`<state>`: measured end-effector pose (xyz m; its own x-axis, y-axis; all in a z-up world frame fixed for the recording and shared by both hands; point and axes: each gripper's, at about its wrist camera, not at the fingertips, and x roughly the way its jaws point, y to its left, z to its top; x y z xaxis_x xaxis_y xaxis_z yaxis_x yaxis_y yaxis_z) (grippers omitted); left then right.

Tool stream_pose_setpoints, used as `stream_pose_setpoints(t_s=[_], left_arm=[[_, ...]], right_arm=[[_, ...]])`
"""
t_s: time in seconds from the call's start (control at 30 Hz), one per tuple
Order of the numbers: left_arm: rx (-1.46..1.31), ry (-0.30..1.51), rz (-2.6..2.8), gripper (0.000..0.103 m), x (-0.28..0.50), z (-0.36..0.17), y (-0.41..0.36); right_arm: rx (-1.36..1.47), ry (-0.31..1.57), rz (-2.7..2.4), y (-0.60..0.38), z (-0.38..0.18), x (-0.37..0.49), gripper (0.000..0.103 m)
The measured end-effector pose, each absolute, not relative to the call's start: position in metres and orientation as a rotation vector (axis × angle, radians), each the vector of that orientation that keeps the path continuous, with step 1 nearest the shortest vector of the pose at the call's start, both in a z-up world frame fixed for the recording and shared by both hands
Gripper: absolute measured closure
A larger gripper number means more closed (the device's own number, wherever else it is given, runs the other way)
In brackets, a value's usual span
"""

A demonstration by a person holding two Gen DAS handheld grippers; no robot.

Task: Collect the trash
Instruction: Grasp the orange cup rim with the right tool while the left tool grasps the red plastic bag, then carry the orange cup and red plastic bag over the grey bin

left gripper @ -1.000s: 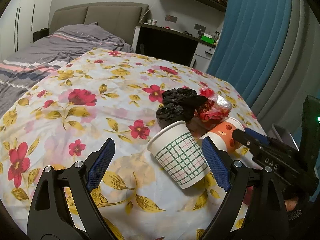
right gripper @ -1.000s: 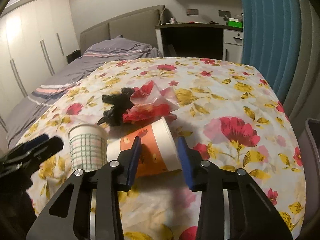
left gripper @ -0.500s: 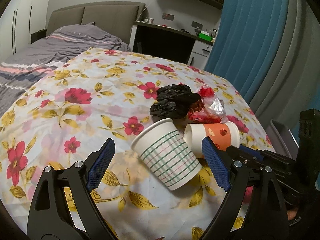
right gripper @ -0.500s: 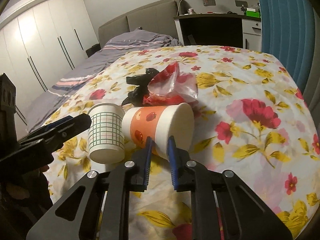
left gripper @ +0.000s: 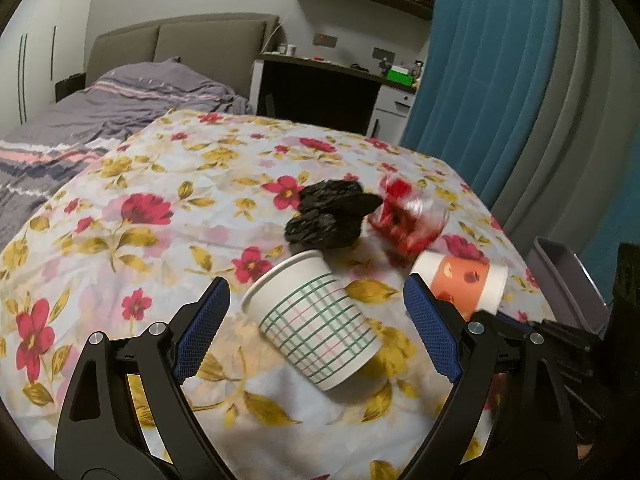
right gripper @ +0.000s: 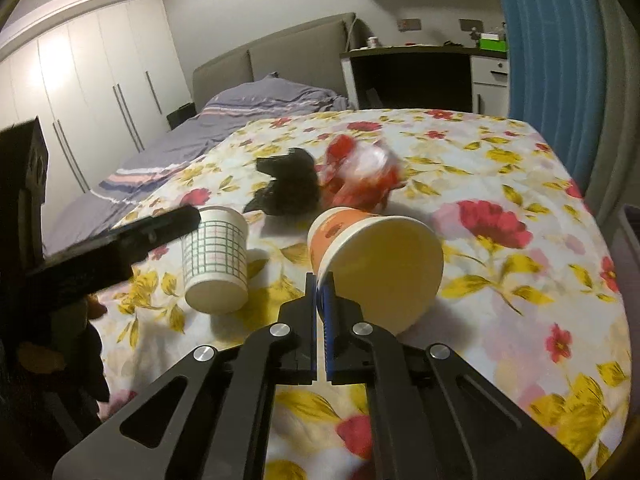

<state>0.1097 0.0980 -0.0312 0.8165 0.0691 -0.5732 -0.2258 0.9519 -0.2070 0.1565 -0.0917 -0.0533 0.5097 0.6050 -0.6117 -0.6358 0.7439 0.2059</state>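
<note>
Pinching the rim of the orange paper cup (right gripper: 372,264), the right gripper (right gripper: 320,292) has its two blue-padded jaws all but together, the thin cup wall caught between them at the lower left of the cup's mouth. The cup lies tipped on its side over the floral tablecloth (right gripper: 520,280), its open mouth turned toward the right wrist camera and its orange, fruit-printed body pointing away toward the far edge of the table.

The left gripper (left gripper: 316,328) stands wide open with nothing pressed by its pads. Between its spread jaws, touching neither, lies the green-checked paper cup (left gripper: 316,320), tilted over with its rim toward the far left and its base nearest the camera. In the right wrist view this checked cup sits just left of the orange one, and one black finger of the left gripper crosses in front of its rim.

Behind both cups, toward the middle of the table, a crumpled black plastic bag (left gripper: 332,216) lies touching a red and clear plastic wrapper (left gripper: 408,220), which is blurred. A grey bin (left gripper: 572,284) shows past the right edge of the table, below the blue curtain (left gripper: 480,80). A bed with grey striped bedding (left gripper: 100,120) lies beyond the far left edge.
</note>
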Motion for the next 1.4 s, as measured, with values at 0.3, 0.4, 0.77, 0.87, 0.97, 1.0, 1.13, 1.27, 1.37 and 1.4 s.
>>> stream_pose_setpoints(t_s=[0.3, 0.4, 0.77, 0.87, 0.97, 1.0, 1.13, 1.27, 1.37, 1.4], left_arm=[[-0.261, 0.589, 0.035, 0.016, 0.135, -0.017, 0.062], [-0.245, 0.63, 0.011, 0.018, 0.15, -0.024, 0.049], [-0.215, 0.728, 0.033, 0.035, 0.2, -0.039, 0.046], [-0.234, 0.768, 0.015, 0.043, 0.21, -0.046, 0.047], [-0.235, 0.793, -0.003, 0.055, 0.217, -0.05, 0.045], [-0.235, 0.797, -0.01, 0.061, 0.218, -0.051, 0.044], [-0.249, 0.821, -0.039, 0.082, 0.223, -0.056, 0.042], [-0.255, 0.823, -0.05, 0.093, 0.225, -0.058, 0.04], [-0.249, 0.814, -0.062, 0.096, 0.224, -0.057, 0.038], [-0.249, 0.81, -0.067, 0.097, 0.223, -0.056, 0.037]], right_arm=[[-0.014, 0.666, 0.606, -0.133, -0.048, 0.15, 0.099], [-0.003, 0.653, 0.573, -0.145, -0.048, 0.148, 0.099], [0.036, 0.642, 0.529, -0.174, -0.049, 0.144, 0.099], [0.041, 0.642, 0.525, -0.178, -0.049, 0.144, 0.099], [0.045, 0.645, 0.523, -0.18, -0.05, 0.145, 0.099], [0.046, 0.645, 0.521, -0.181, -0.05, 0.146, 0.099], [0.053, 0.645, 0.517, -0.183, -0.05, 0.145, 0.099], [0.054, 0.644, 0.515, -0.183, -0.049, 0.145, 0.099], [0.055, 0.643, 0.513, -0.183, -0.049, 0.145, 0.099], [0.056, 0.643, 0.512, -0.184, -0.049, 0.144, 0.099]])
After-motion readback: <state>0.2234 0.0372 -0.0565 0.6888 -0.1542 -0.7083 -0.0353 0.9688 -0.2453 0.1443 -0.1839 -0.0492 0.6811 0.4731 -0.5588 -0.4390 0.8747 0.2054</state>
